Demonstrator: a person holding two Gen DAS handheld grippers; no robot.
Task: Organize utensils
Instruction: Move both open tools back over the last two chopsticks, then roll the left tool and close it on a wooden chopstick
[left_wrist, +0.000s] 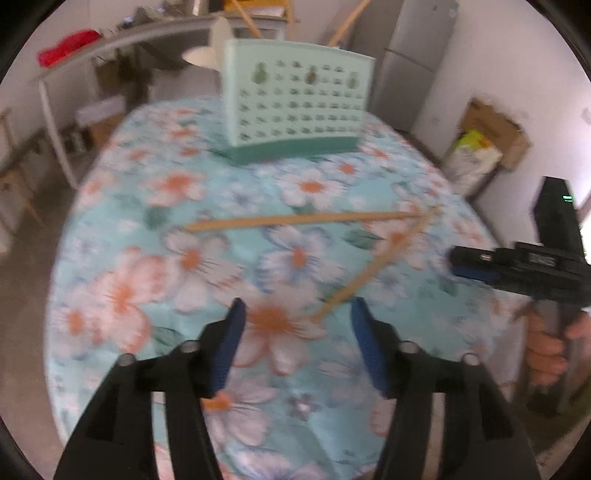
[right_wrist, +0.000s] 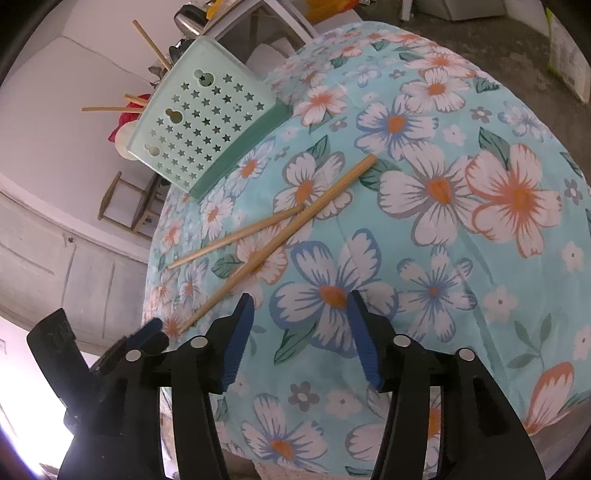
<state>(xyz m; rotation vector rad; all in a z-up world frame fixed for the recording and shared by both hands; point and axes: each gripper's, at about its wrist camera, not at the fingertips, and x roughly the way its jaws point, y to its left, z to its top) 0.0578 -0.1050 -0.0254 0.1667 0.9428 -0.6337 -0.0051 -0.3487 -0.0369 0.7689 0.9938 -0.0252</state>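
Two chopsticks (right_wrist: 273, 236) lie on the flowery tablecloth (right_wrist: 461, 258), their ends touching. The green holder (right_wrist: 207, 125) stands near them with more sticks inside. The left gripper (left_wrist: 295, 314) and right gripper (right_wrist: 299, 314) both gape wide, holding nothing.

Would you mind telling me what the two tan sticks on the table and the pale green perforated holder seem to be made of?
Two tan sticks: likely bamboo or wood, matte, pale and evenly coloured. Pale green perforated holder: apparently moulded plastic, smooth, with clean star-shaped cutouts.
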